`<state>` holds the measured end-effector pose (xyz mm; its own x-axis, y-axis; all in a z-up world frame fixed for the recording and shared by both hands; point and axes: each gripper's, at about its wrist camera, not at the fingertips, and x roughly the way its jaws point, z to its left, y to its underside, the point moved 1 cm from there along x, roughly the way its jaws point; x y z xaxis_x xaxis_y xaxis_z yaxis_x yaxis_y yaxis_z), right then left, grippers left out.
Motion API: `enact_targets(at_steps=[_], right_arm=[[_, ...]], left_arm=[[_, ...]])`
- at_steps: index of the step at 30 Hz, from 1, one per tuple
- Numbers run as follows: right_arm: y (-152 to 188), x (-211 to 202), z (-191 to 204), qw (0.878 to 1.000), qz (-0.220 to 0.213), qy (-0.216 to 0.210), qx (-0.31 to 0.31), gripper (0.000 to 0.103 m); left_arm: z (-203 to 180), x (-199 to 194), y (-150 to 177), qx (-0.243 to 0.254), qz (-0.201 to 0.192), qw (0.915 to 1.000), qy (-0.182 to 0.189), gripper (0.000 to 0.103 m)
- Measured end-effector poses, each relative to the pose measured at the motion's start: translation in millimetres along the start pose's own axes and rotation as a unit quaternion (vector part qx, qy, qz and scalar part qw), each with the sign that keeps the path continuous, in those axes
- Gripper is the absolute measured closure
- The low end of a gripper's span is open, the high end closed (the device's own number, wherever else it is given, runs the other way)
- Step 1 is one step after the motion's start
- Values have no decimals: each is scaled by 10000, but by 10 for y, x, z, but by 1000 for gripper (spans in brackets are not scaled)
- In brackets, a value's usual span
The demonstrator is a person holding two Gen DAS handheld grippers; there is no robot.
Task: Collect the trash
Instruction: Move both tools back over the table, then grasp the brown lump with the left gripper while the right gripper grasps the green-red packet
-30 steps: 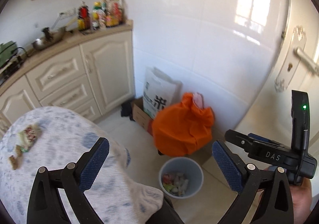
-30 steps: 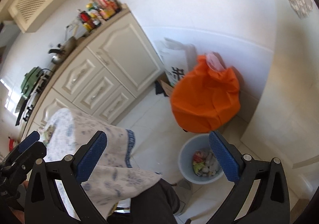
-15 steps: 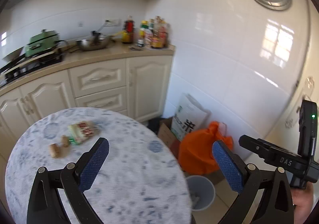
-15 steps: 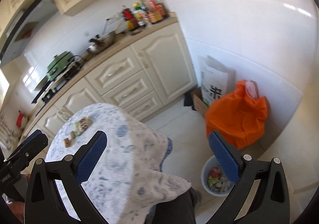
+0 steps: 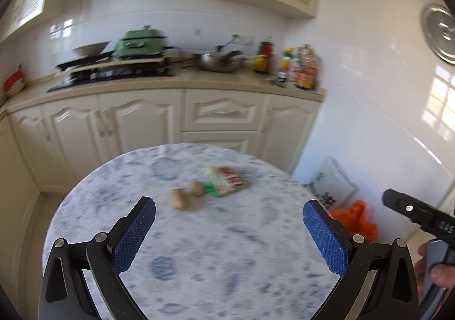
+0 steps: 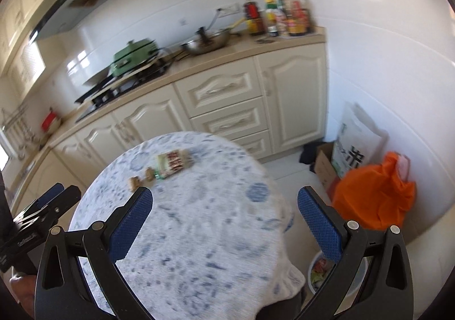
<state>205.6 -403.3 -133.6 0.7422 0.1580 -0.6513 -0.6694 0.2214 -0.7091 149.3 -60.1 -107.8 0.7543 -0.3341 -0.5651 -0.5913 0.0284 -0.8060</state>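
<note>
Risk noted first: both wrist views are motion-blurred, so aim at small trash may be poor; the two brown nut-like bits could roll or skid off the cloth if a pad nudges them, and the flat snack wrapper may slide on the tablecloth rather than lift, or the cloth itself could bunch between the pads. Layout, left to right: left gripper [image 5: 229, 230] is spread wide and empty, above the near half of the round table [image 5: 119, 206]. Ahead of it and slightly left of its midline lie the brown bits [image 5: 178, 199], then the snack wrapper [image 5: 226, 180] just right of them, touching or nearly so; all well beyond the fingertips. Further right, off the table, sits an orange bag [image 5: 357, 219] on the floor. The right gripper [image 6: 224, 219] is likewise spread wide with nothing between its pads; the trash lies ahead and to its left, nearer the left pad. The waste bin [image 6: 317, 271] with litter inside sits on the floor below its right finger, beside the table edge.
</note>
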Motion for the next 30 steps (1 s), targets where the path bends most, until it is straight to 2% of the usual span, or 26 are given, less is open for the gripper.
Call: enact_targets(at_steps=[8,18,21,24,26,27,29,30], right_arm=[[-26,668,485,9967,489,-243,-593,0],[-79,1875,730,9874,1201,-335,-973,0],[-107,2159,780,9847,1327,-315,-1085,0],[-120,2455,843,9813,1475,-314,-1193,0],[-122,2613,899,9792,1546,-334,-1271,0],[-118,2686,931,9779,1600,-363,-1298,0],[-111,2798,1006,9754,1643,-378,-1419,0],[-102,2843,1053,9741,1647,-402,-1494,2]], left_arm=[[389,467,-15,-251,353,9978,-509,1],[595,1753,-234,-119,1076,9910,-782,1],[624,2157,-226,-87,1327,9881,-774,8],[670,2444,-223,-169,1457,9872,-627,22],[702,2567,-209,-236,1549,9861,-562,36],[705,2601,-231,-167,1439,9874,-632,38],[739,2652,-259,-171,1413,9878,-629,56],[766,2671,-272,-217,1398,9883,-572,60]])
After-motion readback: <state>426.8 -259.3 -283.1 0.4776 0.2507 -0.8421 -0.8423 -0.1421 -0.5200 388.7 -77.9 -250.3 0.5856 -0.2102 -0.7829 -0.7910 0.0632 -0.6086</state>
